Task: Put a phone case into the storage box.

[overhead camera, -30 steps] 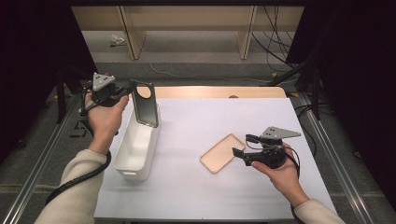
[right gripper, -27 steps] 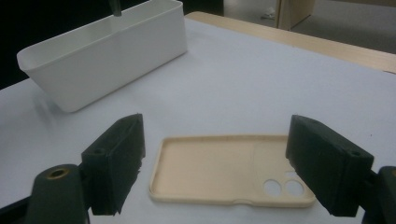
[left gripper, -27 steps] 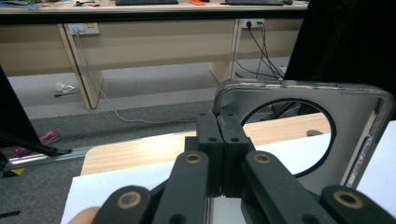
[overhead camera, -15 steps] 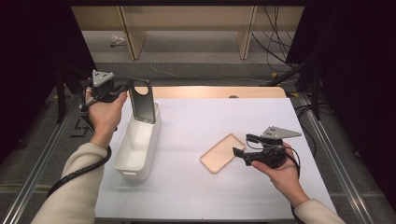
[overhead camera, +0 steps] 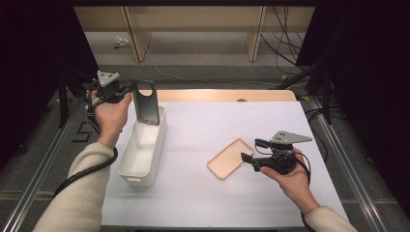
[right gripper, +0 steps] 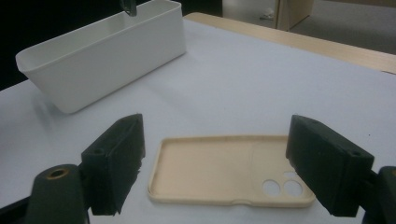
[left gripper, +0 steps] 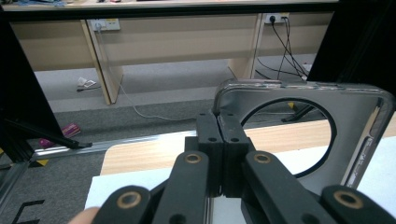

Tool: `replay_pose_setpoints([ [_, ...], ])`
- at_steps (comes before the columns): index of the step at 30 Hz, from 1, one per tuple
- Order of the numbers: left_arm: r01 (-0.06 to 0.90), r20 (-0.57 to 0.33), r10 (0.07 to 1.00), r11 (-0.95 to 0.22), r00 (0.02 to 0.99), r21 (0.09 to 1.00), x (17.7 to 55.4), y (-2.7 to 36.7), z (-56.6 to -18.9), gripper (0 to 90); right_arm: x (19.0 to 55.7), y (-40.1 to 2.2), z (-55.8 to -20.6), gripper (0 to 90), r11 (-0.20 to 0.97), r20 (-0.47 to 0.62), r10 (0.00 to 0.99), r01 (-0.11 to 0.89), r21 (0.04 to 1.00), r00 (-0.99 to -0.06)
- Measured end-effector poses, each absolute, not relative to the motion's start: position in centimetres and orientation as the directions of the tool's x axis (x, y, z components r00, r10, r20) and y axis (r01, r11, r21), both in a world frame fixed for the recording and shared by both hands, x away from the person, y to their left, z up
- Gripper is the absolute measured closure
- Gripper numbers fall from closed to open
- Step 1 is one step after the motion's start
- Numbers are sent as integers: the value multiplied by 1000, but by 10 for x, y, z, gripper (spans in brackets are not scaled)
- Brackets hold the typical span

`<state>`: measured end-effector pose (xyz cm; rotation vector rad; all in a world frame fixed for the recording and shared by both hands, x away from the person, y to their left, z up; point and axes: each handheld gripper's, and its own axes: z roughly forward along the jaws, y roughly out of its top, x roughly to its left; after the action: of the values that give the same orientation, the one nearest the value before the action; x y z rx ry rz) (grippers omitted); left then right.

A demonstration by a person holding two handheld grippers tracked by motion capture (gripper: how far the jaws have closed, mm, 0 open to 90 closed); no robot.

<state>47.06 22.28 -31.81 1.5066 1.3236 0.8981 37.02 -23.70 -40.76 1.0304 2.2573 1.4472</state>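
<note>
High view shows us the dark phone case standing nearly upright over the far end of the white bin, its lower edge just inside the rim. We hold it with the left gripper, and the left gripper view makes the grip clear: the two jaws are pressed together on the rim of this case, beside its big round camera hole. The step in hand, as we judge it, is to put the case down into the bin. To do it well, we should lower the case until its bottom edge rests on the floor of the bin, lean it toward a wall, and only then let the jaws part, so it does not drop or tip out. Further right on the white table cover lies the beige phone case, hollow side up. The right gripper waits at its near end with jaws wide open, the case lying between them untouched.
</note>
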Motion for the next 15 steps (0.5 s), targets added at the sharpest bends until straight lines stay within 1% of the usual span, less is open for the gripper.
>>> replay_pose_setpoints([
  [15,355,-44,991,-4,127,935,486,223,-328,889,370,-237,-408,205,247,146,688,419,874,-711],
])
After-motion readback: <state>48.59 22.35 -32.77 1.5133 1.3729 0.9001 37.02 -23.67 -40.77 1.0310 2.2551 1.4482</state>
